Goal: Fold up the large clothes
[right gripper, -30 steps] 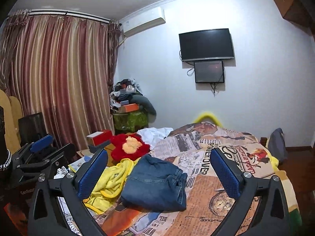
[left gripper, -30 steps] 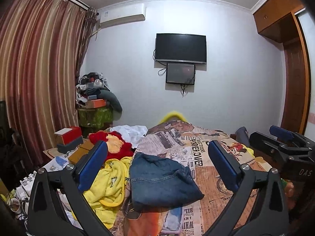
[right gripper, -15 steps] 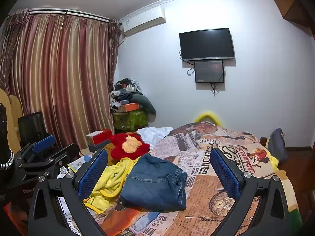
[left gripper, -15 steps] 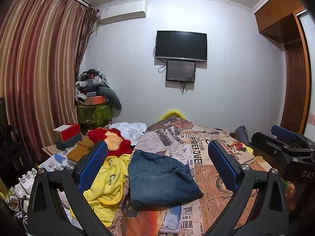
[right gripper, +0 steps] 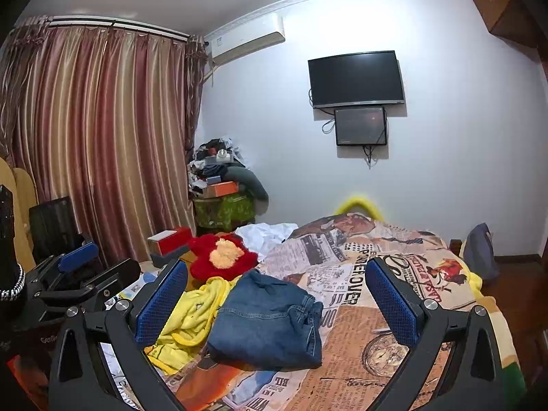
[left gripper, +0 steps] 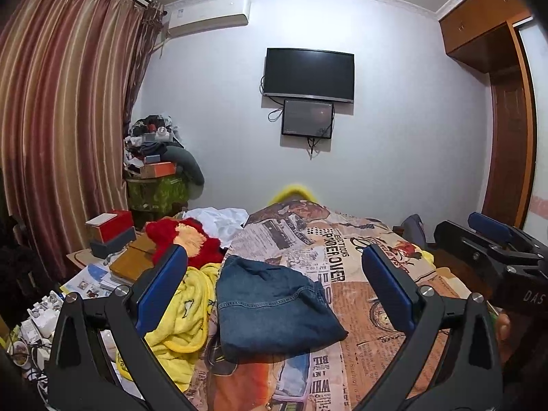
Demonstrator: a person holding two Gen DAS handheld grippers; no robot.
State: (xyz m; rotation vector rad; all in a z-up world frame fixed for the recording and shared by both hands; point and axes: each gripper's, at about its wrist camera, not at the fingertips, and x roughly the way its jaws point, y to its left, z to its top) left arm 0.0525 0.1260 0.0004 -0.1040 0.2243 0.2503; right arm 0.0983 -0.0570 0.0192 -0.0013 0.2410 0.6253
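Note:
Folded blue jeans [left gripper: 270, 304] [right gripper: 270, 322] lie in a compact bundle on the newspaper-print bedspread [left gripper: 346, 267] [right gripper: 356, 274]. A crumpled yellow garment [left gripper: 185, 311] [right gripper: 191, 315] lies just left of the jeans. My left gripper [left gripper: 274, 291] hangs open above the bed, nothing between its blue pads, and shows at the left edge of the right wrist view [right gripper: 73, 267]. My right gripper [right gripper: 277, 304] is open and empty too, held above the bed; it also appears at the right of the left wrist view [left gripper: 486, 236].
A red and yellow plush [left gripper: 185, 239] [right gripper: 222, 257] and a white cloth [left gripper: 222, 217] lie at the bed's far left. Boxes and papers [left gripper: 109, 229] crowd the left side. A cluttered stand [left gripper: 157, 171] fills the corner by the curtain [left gripper: 65, 120].
Both views have shifted slightly; the left gripper has tilted down a little. The jeans and other clothes lie as before. Both grippers stay open.

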